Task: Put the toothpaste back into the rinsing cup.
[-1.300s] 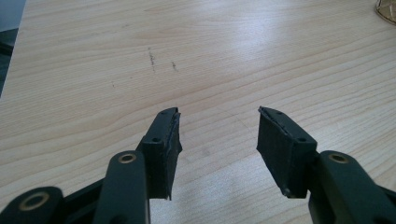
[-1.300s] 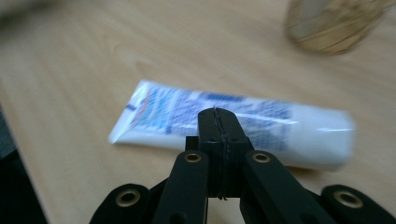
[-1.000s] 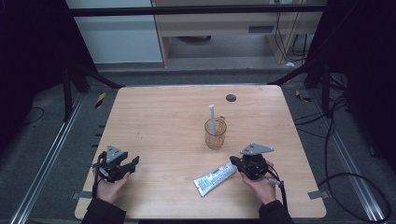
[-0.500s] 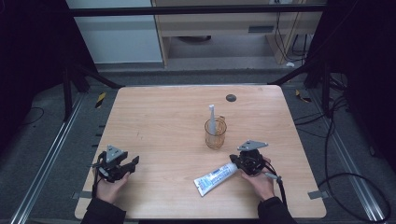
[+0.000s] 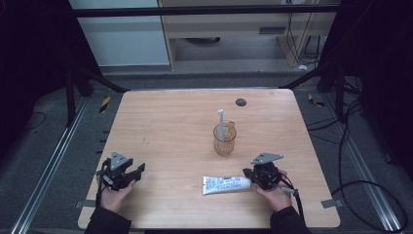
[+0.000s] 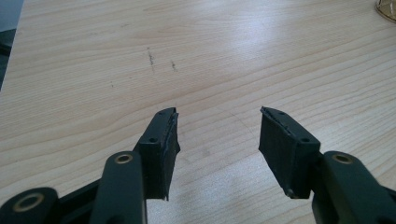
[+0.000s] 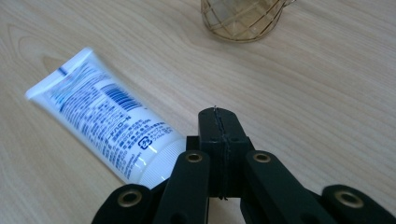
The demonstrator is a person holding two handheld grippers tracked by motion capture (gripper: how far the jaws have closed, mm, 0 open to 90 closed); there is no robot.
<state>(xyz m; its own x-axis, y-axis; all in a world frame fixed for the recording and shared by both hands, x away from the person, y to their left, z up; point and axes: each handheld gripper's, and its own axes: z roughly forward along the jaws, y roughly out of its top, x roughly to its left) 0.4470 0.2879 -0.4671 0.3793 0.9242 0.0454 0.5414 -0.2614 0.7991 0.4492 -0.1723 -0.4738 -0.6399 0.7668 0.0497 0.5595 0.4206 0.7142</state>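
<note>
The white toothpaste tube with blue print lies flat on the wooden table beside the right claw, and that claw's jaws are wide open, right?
Not quite. The white toothpaste tube with blue print does lie flat on the wooden table beside the right claw, but the right gripper view shows its jaws pressed shut with nothing between them.

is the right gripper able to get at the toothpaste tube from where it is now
Probably yes. The right gripper sits right beside the cap end of the toothpaste tube, with nothing between them. Its jaws are pressed shut with nothing held, so they would have to open first. The wire cup stands clear behind.
</note>
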